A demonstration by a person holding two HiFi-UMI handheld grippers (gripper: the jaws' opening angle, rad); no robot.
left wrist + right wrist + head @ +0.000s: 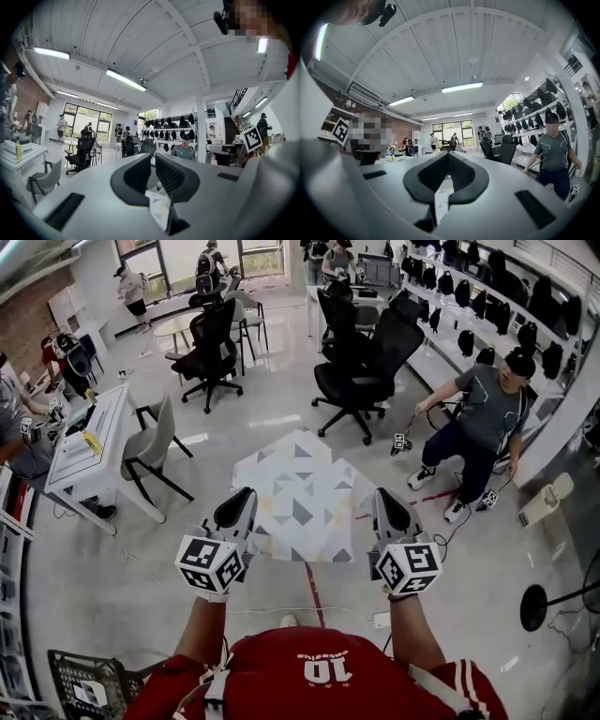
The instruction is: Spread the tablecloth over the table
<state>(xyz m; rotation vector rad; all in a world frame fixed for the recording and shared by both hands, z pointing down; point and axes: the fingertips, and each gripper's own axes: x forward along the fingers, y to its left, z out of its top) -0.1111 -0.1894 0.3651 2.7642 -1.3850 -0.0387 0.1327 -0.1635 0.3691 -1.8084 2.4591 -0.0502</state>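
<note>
The tablecloth (305, 498), white with grey, yellow and pale triangles, hangs spread out flat in front of me, its far corner pointing away. My left gripper (242, 501) is shut on its near left edge, and my right gripper (384, 499) is shut on its near right edge. In the left gripper view the jaws of the left gripper (153, 163) pinch a patterned fold of the tablecloth (159, 210). In the right gripper view the right gripper (448, 158) holds a white strip of the tablecloth (440, 202). What lies under the cloth is hidden.
Black office chairs (361, 367) stand beyond the cloth, another (208, 348) at the back left. A white desk (89, 442) with a grey chair (150, 446) is at the left. A person (483, 423) crouches at the right. A black wire basket (89, 685) sits near my left side.
</note>
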